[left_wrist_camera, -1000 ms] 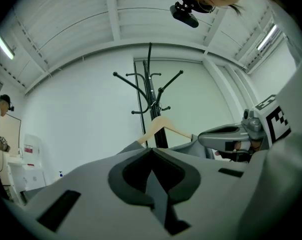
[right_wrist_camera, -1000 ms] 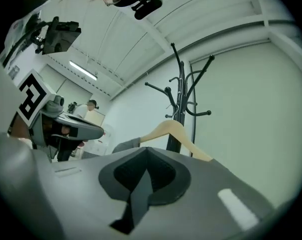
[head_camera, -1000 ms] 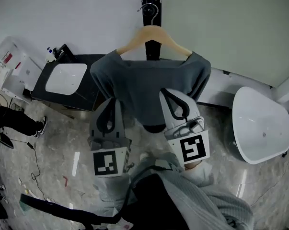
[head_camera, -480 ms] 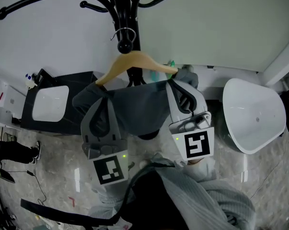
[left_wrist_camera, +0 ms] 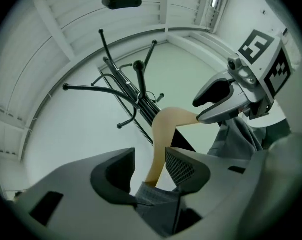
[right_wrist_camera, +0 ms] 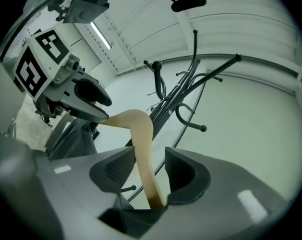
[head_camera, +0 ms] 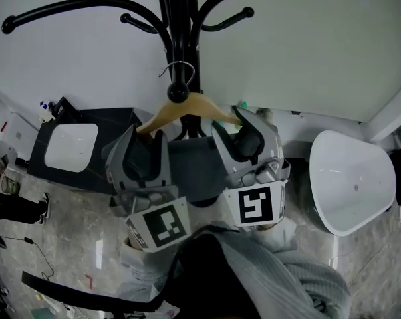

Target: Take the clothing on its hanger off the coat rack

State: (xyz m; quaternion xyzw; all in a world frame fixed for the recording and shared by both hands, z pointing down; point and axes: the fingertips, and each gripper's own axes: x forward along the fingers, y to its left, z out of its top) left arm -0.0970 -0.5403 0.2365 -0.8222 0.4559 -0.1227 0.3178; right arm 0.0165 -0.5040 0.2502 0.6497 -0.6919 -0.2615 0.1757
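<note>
**A:** Is the grey top (head_camera: 195, 171) off the coat rack (head_camera: 178, 18) yet?

**B:** No. It hangs on its wooden hanger (head_camera: 190, 106), and the wire hook (head_camera: 180, 70) is looped over a black peg (head_camera: 178, 93) on the rack's post.

**A:** And the tongs?

**B:** One at each shoulder. The left tongs (head_camera: 141, 141) straddle the left arm of the hanger, and the right tongs (head_camera: 245, 126) straddle the right arm. Both pairs have just been opening and stand spread. The wood runs between the jaws, with a bunch of grey cloth at their root. There's a gap beside the wood on each, so neither is pinching.

**A:** Why both ends?

**B:** To keep it level, I'd say. Held at one shoulder, the hanger would tip and the top could slide off. The tongs point about level and come at the arms from the near side, below the peg.

**A:** What's left, then?

**B:** My guess is to close on the wood, lift until the hook clears the peg, then draw it toward the near side. The risk is gripping only cloth.
</note>
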